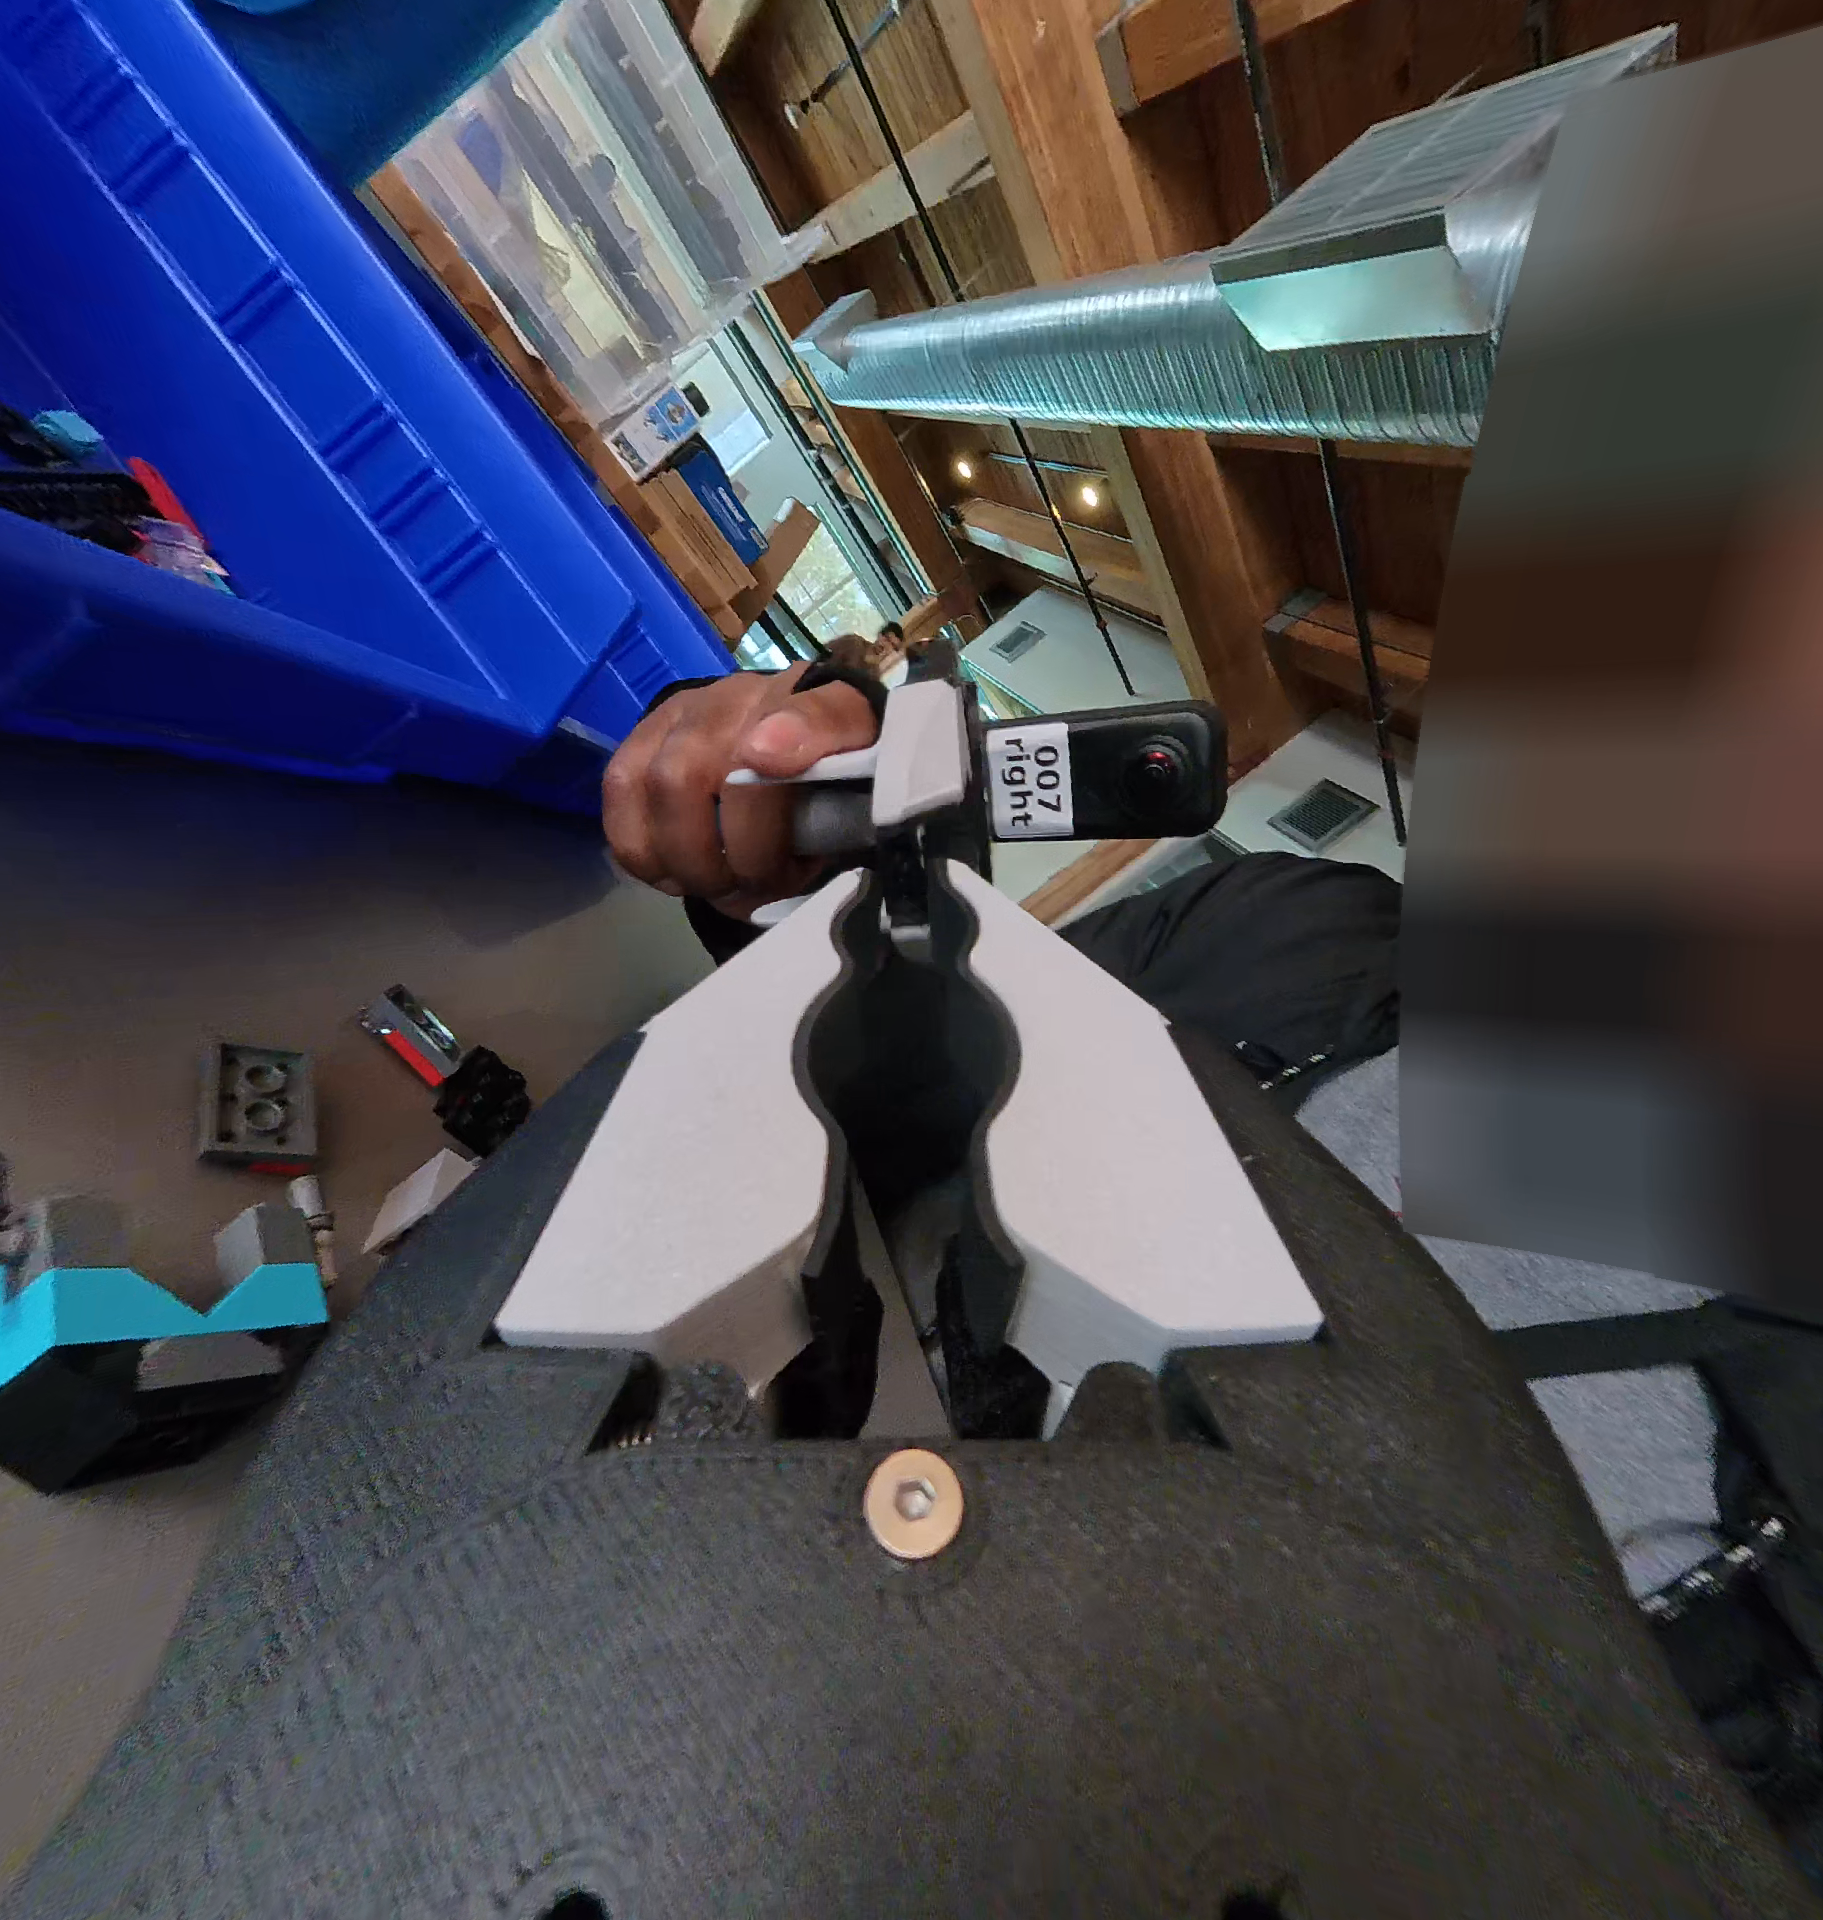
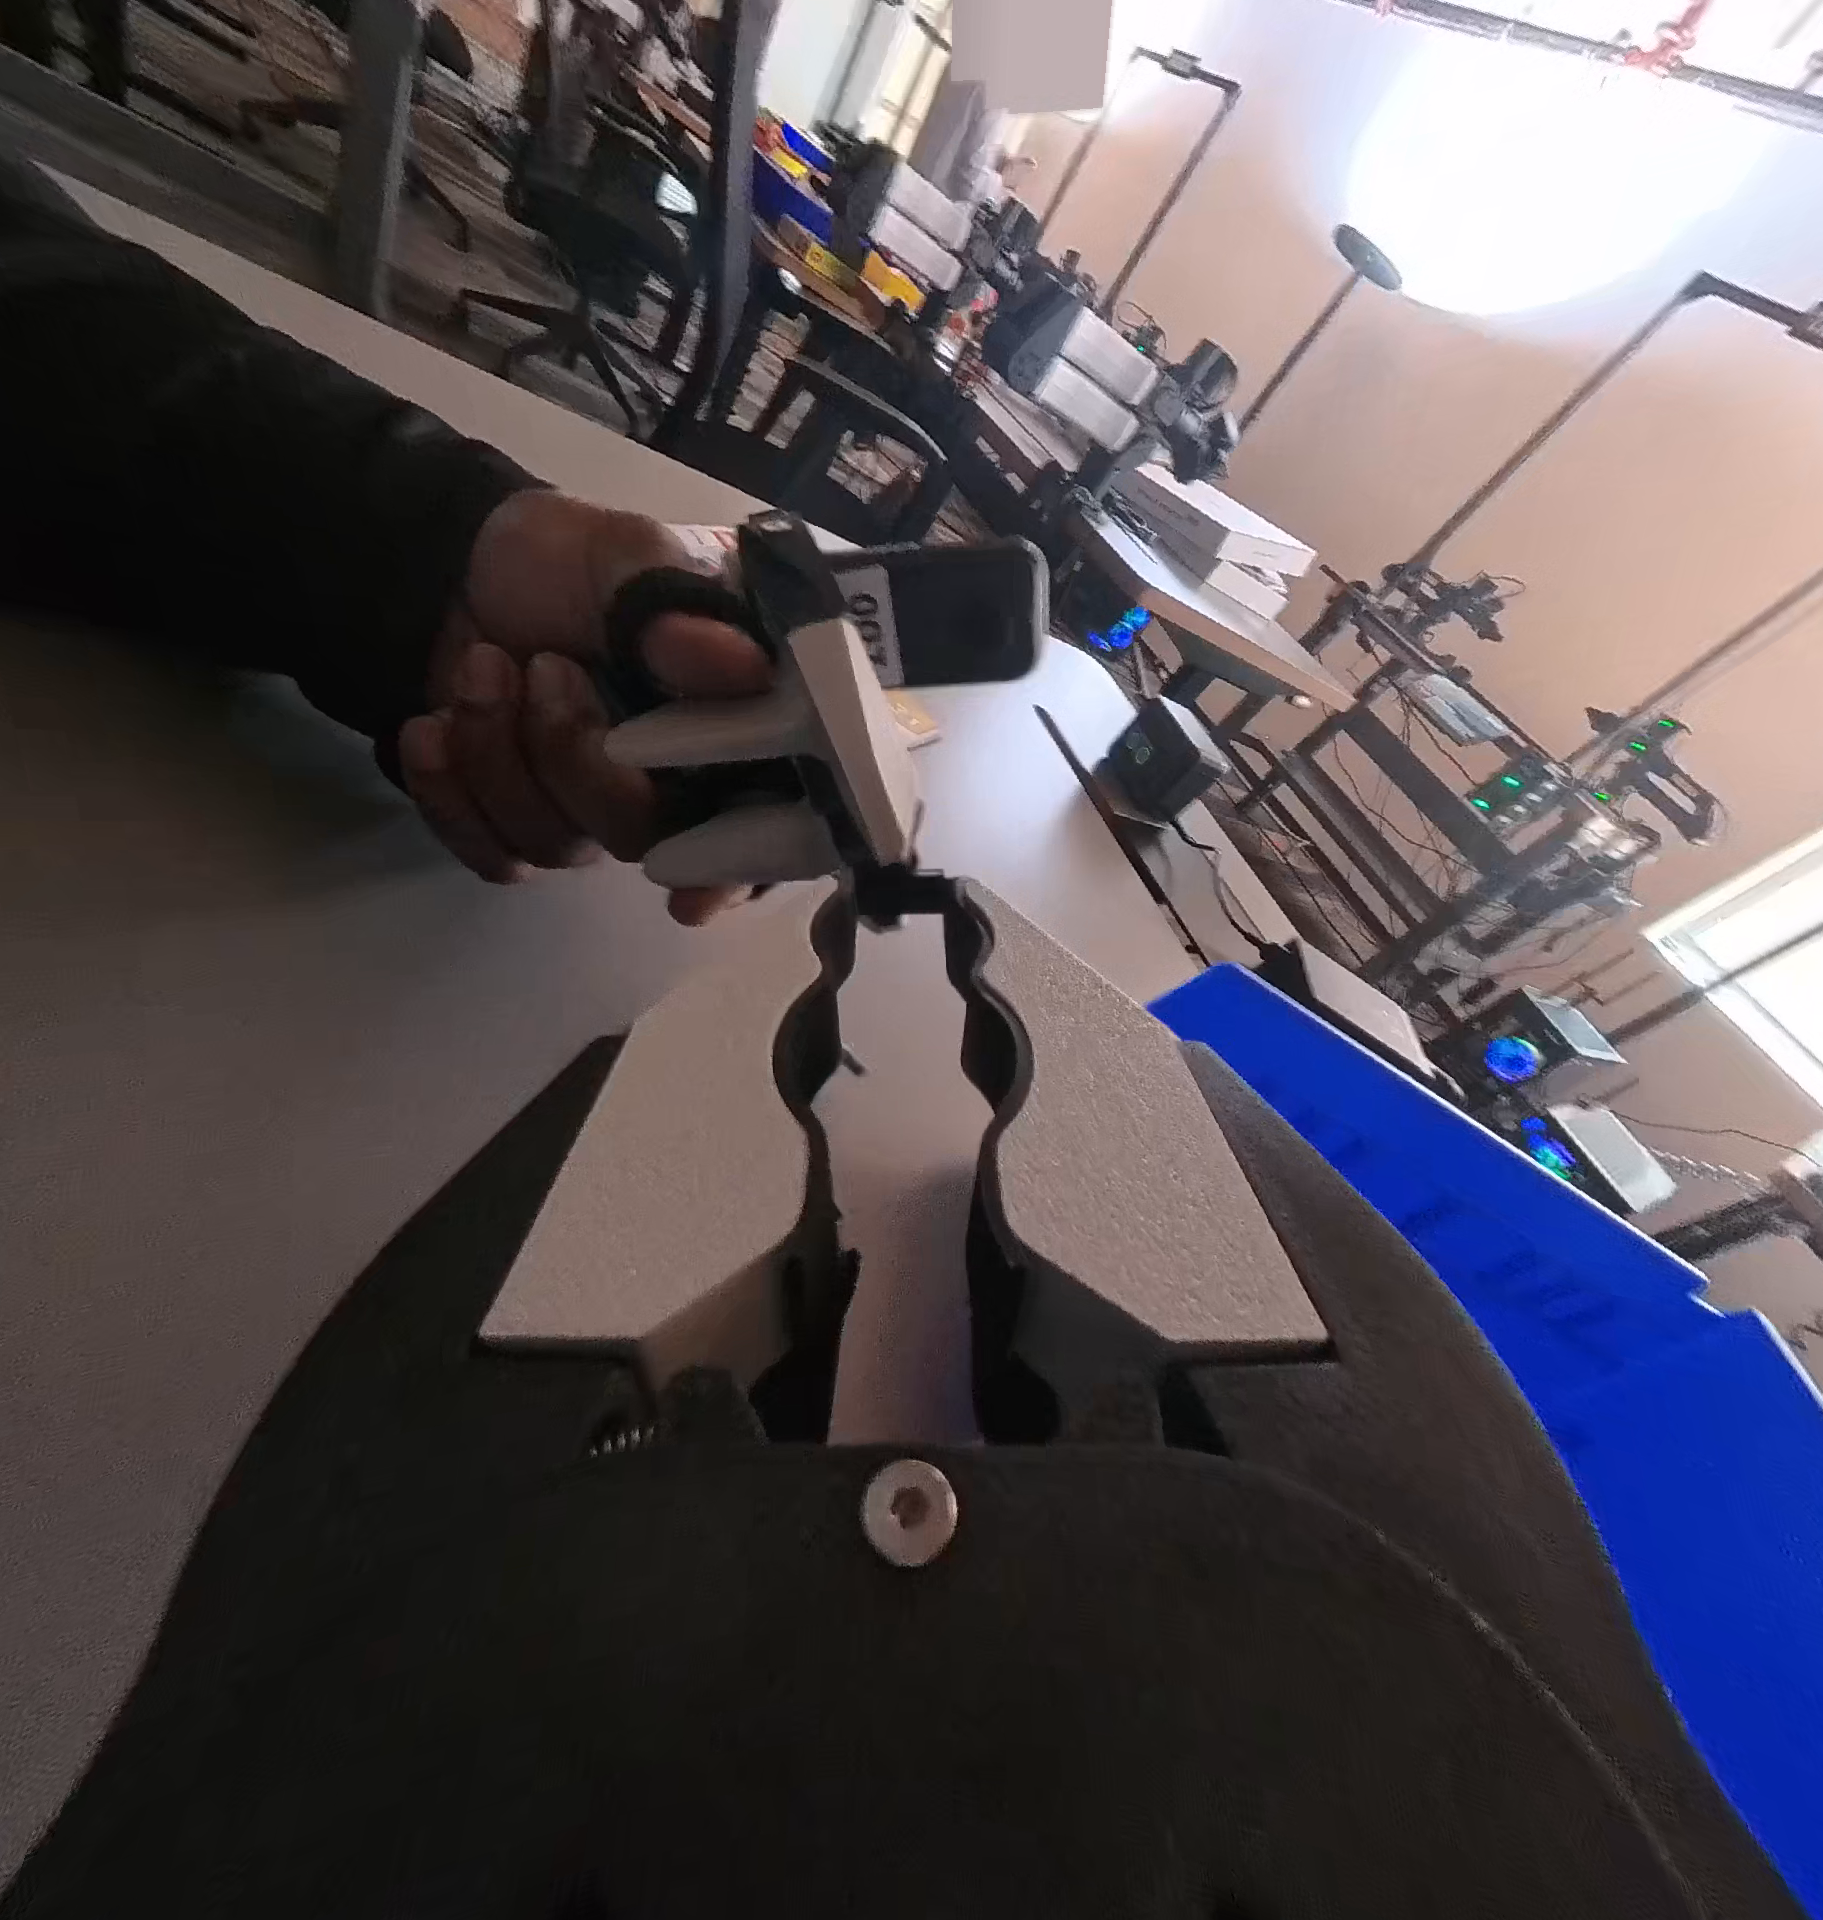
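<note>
Your left gripper (image 1: 907, 914) and right gripper (image 2: 902, 902) meet tip to tip, both clamped on one small black piece (image 2: 899, 896) in mid-air. Beside them, the blue bin (image 1: 263, 343) holds black, red and teal parts.

Open workshop room, daylight plus ceiling spots.
Timber ceiling beams (image 1: 1052, 208) with ribbed metal duct (image 1: 1146, 353); tan wall (image 2: 1634, 436); bright window (image 2: 1780, 977); grey tabletop (image 2: 211, 1018); rows of benches (image 2: 1198, 613); black light stands (image 2: 1509, 457).
</note>
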A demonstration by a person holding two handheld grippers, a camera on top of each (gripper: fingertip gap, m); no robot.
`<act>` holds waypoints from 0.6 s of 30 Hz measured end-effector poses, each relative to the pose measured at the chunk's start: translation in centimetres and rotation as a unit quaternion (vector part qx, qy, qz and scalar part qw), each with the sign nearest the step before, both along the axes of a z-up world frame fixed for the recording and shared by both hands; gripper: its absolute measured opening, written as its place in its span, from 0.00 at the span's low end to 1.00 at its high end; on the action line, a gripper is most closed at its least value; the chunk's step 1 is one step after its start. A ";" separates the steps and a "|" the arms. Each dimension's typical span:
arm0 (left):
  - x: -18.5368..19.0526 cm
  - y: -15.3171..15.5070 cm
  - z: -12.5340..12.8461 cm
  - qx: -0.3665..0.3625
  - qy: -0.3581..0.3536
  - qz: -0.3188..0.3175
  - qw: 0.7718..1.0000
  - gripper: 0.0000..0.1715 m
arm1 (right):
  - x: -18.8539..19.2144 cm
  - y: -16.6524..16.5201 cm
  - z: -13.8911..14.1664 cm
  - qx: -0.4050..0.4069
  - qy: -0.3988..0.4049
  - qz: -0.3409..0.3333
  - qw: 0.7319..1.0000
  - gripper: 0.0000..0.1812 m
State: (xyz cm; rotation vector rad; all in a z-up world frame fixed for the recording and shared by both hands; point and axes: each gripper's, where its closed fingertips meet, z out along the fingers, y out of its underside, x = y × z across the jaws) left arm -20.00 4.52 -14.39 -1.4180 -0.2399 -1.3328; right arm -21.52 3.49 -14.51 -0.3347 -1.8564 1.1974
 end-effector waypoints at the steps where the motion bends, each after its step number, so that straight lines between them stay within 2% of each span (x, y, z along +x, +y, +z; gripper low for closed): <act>1: -0.3 0.1 -0.1 -0.003 -0.001 0.009 1.000 0.07 | -0.4 0.7 0.2 0.002 0.004 -0.018 1.000 0.09; 2: -0.7 0.0 0.0 -0.003 -0.003 0.015 1.000 0.07 | -0.9 1.8 0.5 0.002 0.009 -0.046 0.999 0.09; 4: -1.3 -0.1 0.1 -0.002 -0.007 0.025 1.000 0.07 | -2.5 5.5 1.3 -0.004 0.017 -0.142 0.990 0.10; 7: -1.5 -0.1 0.0 -0.006 0.000 0.030 1.000 0.06 | -4.2 12.5 1.3 -0.009 -0.001 -0.312 0.950 0.10; 9: -1.4 0.0 -0.2 -0.010 0.004 0.030 0.999 0.06 | -4.4 15.1 0.7 -0.018 -0.021 -0.367 0.930 0.10; 14: -1.6 0.1 -0.6 -0.018 0.007 0.036 0.999 0.07 | -4.3 16.2 0.3 -0.023 -0.035 -0.391 0.919 0.14; 17: -2.1 0.1 -0.6 -0.019 0.009 0.046 0.999 0.07 | -4.3 15.5 0.4 -0.026 -0.034 -0.371 0.927 0.15; 18: -2.3 0.1 -0.6 -0.020 0.012 0.050 0.998 0.07 | -4.2 14.5 0.6 -0.028 -0.033 -0.343 0.938 0.15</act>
